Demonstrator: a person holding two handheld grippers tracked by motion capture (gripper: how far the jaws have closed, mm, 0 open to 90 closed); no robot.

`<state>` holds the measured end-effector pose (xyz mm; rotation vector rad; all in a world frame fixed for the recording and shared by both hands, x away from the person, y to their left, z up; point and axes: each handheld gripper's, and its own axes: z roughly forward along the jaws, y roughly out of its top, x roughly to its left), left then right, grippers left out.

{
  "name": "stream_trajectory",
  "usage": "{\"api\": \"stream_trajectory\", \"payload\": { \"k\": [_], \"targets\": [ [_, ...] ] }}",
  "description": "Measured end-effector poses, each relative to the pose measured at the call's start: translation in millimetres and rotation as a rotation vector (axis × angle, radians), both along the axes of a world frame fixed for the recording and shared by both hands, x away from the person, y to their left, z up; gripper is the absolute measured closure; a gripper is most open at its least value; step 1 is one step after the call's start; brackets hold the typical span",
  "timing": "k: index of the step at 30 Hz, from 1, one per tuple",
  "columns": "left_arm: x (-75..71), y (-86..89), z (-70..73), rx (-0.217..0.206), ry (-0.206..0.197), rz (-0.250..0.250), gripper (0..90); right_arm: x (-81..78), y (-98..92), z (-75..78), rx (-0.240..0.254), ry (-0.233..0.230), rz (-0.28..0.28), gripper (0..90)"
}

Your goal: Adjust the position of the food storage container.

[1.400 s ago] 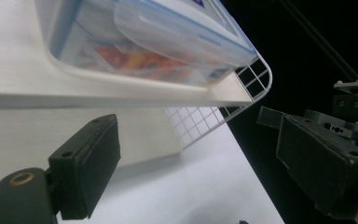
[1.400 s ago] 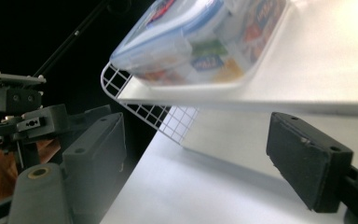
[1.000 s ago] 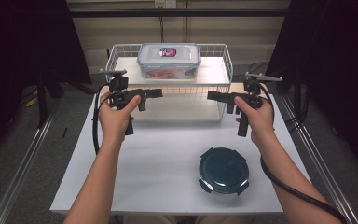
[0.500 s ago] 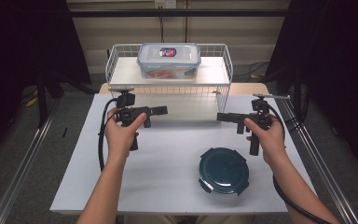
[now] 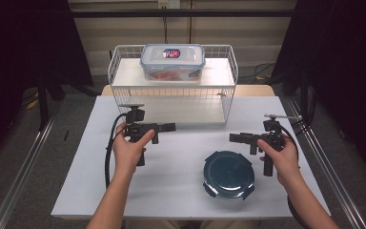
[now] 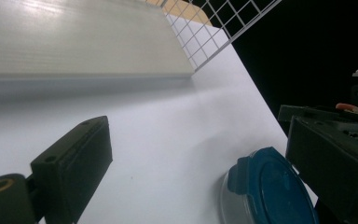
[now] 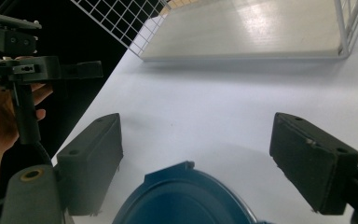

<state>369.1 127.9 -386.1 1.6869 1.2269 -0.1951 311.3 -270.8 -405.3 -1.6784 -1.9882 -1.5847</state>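
Nearest to me, low in the centre-right of the high view, the dark blue lid (image 5: pixel 228 174) lies flat on the white table (image 5: pixel 171 191), nothing gripping it. In my right gripper view the lid (image 7: pixel 186 198) sits at the bottom middle of the frame, between my two black jaws but below them, and the pads are not on it.

My right gripper (image 5: pixel 237 138) hangs at the right of the high view, just above and beside the lid, jaws spread wide with nothing between them (a good wide gap, plainly seen from its own camera).

Over at the left of the frame my left gripper (image 5: pixel 169 127) points toward the centre, well apart from the lid. Its own camera shows the jaws parted, bare table between them, and the lid (image 6: pixel 272 189) at the lower right of that view.

Farther up, top centre of the high view, stands the white wire rack (image 5: pixel 124 71), and on its upper shelf rests a clear lidded container (image 5: pixel 172 61) with something red inside.
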Motion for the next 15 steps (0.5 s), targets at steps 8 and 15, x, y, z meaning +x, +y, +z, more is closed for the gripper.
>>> {"api": "stream_trajectory", "payload": {
  "k": [8, 15],
  "targets": [
    [-5.9, 0.9, -15.5, 0.016, 0.027, -0.014, 6.8, -15.0, -10.3, -14.9, -0.042, 0.017, -0.004, 16.6],
    [-10.6, -9.2, -22.1, -0.006, 0.055, -0.057, 6.7, -27.1, -20.6, -27.5, -0.050, 0.048, -0.018, 17.8]
  ]
}}
